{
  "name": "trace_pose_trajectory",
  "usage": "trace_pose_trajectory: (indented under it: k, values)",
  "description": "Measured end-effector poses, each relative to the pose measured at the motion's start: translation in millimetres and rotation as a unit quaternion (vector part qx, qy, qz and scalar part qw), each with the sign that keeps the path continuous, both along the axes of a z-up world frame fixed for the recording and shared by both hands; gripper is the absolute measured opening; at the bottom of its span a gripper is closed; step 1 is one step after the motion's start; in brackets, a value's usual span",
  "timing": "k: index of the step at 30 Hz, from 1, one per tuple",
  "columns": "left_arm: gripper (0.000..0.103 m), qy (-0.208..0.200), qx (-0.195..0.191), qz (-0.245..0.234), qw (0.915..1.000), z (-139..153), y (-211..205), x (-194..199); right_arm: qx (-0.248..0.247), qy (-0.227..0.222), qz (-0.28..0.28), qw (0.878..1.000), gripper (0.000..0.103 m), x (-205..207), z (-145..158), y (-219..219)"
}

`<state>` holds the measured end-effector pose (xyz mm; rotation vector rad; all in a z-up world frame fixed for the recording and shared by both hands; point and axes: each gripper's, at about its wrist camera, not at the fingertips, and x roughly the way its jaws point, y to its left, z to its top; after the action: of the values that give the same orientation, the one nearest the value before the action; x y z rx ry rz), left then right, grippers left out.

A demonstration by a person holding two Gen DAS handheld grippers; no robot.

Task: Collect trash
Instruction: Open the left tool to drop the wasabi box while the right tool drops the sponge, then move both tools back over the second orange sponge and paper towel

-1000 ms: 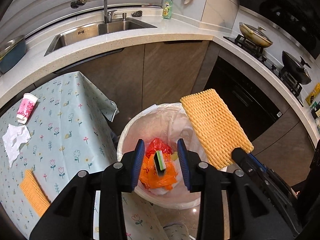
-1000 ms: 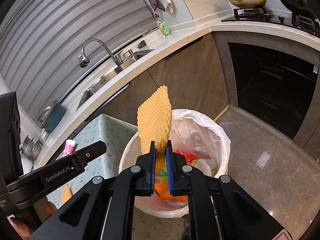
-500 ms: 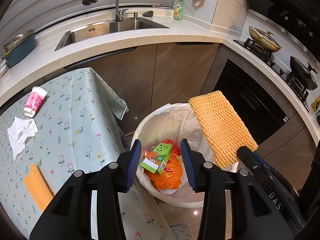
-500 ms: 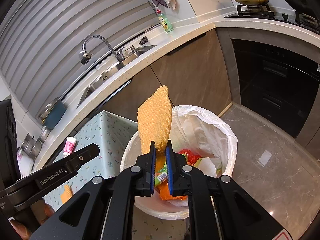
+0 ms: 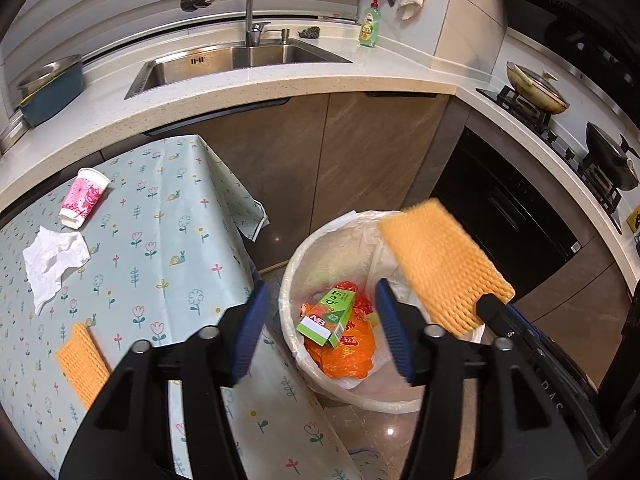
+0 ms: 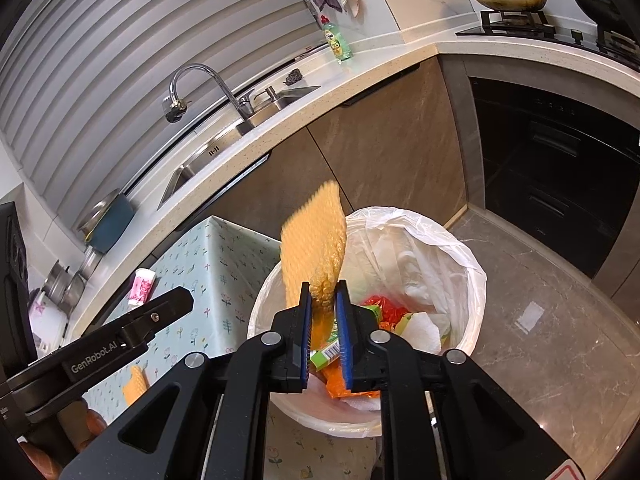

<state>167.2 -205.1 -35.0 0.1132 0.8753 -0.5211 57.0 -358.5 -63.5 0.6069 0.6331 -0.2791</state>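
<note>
The green carton [image 5: 329, 317] had dropped from the widening, now empty left gripper [image 5: 320, 334] into the bin [image 5: 352, 394], while the right gripper [image 6: 325, 322], jaws easing apart, pinched the foam net [image 6: 314, 250] upright directly above it

Green carton [image 5: 329, 317]: "NB" — plus Japanese characters
Left gripper [image 6: 120, 350] side: "GenRobot.AI"
Right gripper [image 5: 532, 344] body: "DAS" — partly visible

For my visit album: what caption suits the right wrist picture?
Right gripper poised over the lined trash bin, its jaws just easing open around an orange foam net.
</note>
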Motion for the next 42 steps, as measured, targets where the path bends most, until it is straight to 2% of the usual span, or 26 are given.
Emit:
trace_pose_trajectory:
  k: [1,3,5,15,18,31,42]
  values:
    - [0.056,0.0,-0.001,0.002,1.0,1,2,0,-0.001,-0.001,-0.001,1.0,0.016,0,1,1]
    - [0.059,0.001,-0.002,0.007,1.0,1,6,2,-0.002,-0.002,-0.004,1.0,0.029,0,2,2]
    - [0.063,-0.001,-0.003,0.015,0.9999,2,11,3,-0.003,-0.006,-0.006,1.0,0.035,-1,4,4]
    - [0.069,-0.002,-0.01,0.047,0.9989,5,40,4,-0.014,-0.014,0.016,1.0,0.038,5,17,26]
    - [0.076,-0.003,-0.013,0.064,0.9979,6,53,4,-0.018,-0.016,0.026,0.999,0.038,8,21,38]
    - [0.08,0.005,-0.007,0.13,0.9915,0,121,6,-0.027,-0.019,0.08,0.996,0.041,23,30,95]
    - [0.081,0.02,-0.001,0.189,0.9817,-16,197,12,-0.035,0.003,0.16,0.987,0.041,39,16,170]
